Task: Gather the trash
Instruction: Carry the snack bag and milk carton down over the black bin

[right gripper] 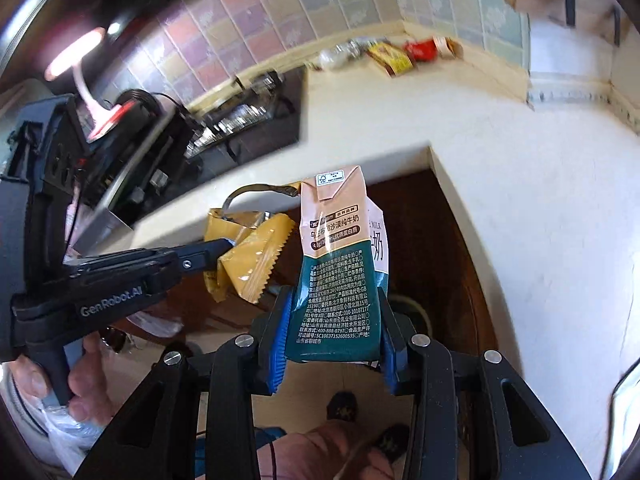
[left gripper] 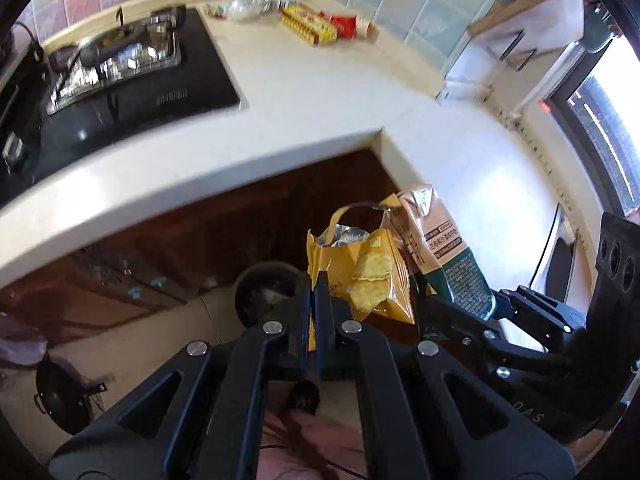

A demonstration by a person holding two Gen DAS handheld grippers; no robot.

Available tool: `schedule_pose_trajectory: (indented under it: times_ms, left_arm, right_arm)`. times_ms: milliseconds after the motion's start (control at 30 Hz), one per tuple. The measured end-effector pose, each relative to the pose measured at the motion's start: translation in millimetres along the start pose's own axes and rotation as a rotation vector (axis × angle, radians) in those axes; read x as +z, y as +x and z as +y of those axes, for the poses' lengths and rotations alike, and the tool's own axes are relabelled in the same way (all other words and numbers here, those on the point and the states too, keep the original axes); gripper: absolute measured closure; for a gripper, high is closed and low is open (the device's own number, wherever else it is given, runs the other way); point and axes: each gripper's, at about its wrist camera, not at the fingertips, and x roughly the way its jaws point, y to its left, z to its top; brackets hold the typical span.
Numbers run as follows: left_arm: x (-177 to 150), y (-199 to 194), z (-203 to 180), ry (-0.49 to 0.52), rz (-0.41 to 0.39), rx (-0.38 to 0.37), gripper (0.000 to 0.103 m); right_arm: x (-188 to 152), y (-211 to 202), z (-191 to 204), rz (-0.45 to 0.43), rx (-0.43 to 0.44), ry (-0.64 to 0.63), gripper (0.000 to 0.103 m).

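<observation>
- The left gripper [right gripper: 224, 250] bore "GenRobot.AI" in grey letters on its side.
- The milk carton [right gripper: 340, 272] carried "MILK" on its pale edge, with Chinese print and the numbers "400-888-0797" and "010-1010717" on its green part.
- The yellow snack bag [left gripper: 360, 276] showed the letters "KERS".

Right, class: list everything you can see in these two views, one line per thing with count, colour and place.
Torn yellow foil cracker packet: one, yellow, held off the counter.
Tan-and-green milk carton: one, tan and green, held beside the packet.
Yellow cardboard box: one, yellow, back of white countertop.
Red wrapper: one, red, beside the box.
Black gas hob: one, black, countertop left.
Round bin: one, dark, floor below.
Left gripper: shut on packet.
Right gripper: shut on carton.
</observation>
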Motion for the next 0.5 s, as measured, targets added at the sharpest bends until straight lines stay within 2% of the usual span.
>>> schedule_pose_trajectory:
  times_ms: [233, 500]
  left_arm:
    - [-32.3, 84.8, 23.3, -0.012, 0.096, 0.022, 0.103]
    - [-69.1, 216.1, 60.6, -0.023, 0.208, 0.016, 0.103]
  right_arm:
    - [-61.3, 93.2, -25.9, 0.162, -0.059, 0.093, 0.066]
    - [-121.1, 217.3, -67.4, 0.302, -0.103, 0.198, 0.066]
